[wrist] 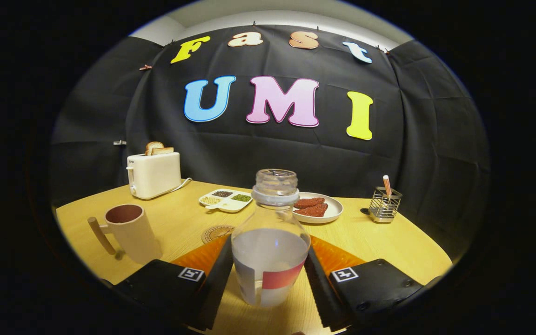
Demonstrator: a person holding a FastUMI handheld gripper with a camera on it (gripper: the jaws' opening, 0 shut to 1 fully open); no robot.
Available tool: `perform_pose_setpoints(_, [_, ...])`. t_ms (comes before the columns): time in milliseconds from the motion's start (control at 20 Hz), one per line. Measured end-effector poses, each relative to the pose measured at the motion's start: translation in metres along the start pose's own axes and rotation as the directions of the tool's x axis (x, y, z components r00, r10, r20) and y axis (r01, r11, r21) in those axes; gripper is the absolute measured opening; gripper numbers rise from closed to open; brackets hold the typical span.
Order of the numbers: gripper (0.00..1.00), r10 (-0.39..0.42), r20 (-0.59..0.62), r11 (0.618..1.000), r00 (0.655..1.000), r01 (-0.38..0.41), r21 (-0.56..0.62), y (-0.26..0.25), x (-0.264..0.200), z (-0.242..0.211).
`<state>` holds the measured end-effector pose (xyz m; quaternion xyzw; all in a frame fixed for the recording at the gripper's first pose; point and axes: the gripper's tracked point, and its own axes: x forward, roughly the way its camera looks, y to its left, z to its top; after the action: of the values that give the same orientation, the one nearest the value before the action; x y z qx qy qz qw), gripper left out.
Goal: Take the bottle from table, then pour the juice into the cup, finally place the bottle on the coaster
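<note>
Black cloth backs a pale wooden counter (389, 242) that carries everything. At the near end the claw (269, 274) is clamped on a clear bottle (270, 242), one finger pressed against each side of its lower body. The bottle stands upright between the fingers, its open, capless neck ringed by a pale band, and it is roughly half full of a cloudy whitish liquid. A label with a red strip and a pale strip wraps its lower part; no writing on it can be made out. Each finger mount carries a small square black-and-white marker.

Just beyond the fingers, partly hidden by the bottle, lies a round wooden coaster (217, 232) with a printed emblem too small to read. Left of the claw stands a beige cup (130, 230) with a wooden handle, empty as far as can be seen. Farther back sit a white toaster (154, 174) with two slices of bread, a divided white tray (226, 200) of seeds, and a plate (317, 208) with reddish-brown pieces. To the right stands a wire holder (384, 204) with one stick in it.
</note>
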<state>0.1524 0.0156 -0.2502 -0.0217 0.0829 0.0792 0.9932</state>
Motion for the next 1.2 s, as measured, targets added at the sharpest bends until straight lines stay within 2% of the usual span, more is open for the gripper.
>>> perform_pose_setpoints(150, [0.84,-0.005,-0.001,1.000,1.000,0.005,0.008,0.000,0.003,0.000])
perform_pose_setpoints(300, [0.79,0.003,-0.007,1.000,1.000,-0.003,-0.017,0.003,0.004,0.001])
perform_pose_setpoints(500, [0.74,0.024,-0.052,0.990,0.998,-0.030,-0.135,0.013,0.001,0.004])
perform_pose_setpoints(750, [0.71,0.030,-0.070,0.978,0.997,-0.044,-0.206,0.029,0.002,0.033])
perform_pose_setpoints(1050, [0.71,0.024,-0.101,0.933,0.995,-0.059,-0.356,0.059,0.004,0.068])
perform_pose_setpoints(1200, [0.71,-0.032,-0.104,0.862,0.994,-0.025,-0.507,0.061,0.002,0.075])
